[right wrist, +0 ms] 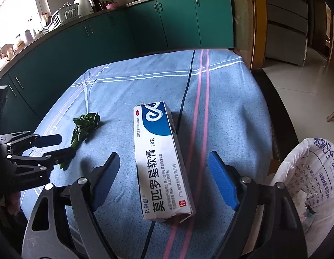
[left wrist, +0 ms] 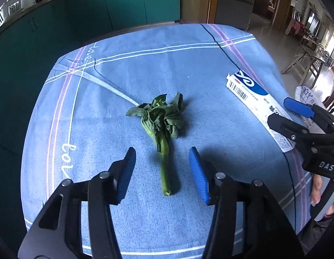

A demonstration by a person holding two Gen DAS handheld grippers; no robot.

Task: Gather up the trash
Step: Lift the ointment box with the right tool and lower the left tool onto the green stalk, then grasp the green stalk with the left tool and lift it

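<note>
A wilted green leafy vegetable stalk lies on the blue tablecloth. My left gripper is open, its blue pads either side of the stem's lower end, not touching it. A long white and blue ointment box lies flat to the right. My right gripper is open around the box's middle, pads apart from its sides. The box and right gripper also show in the left wrist view. The stalk and left gripper show in the right wrist view.
A white plastic bag with crumpled paper inside stands open at the table's right edge. Green kitchen cabinets run along the far side. A dark thin cord lies across the cloth under the box.
</note>
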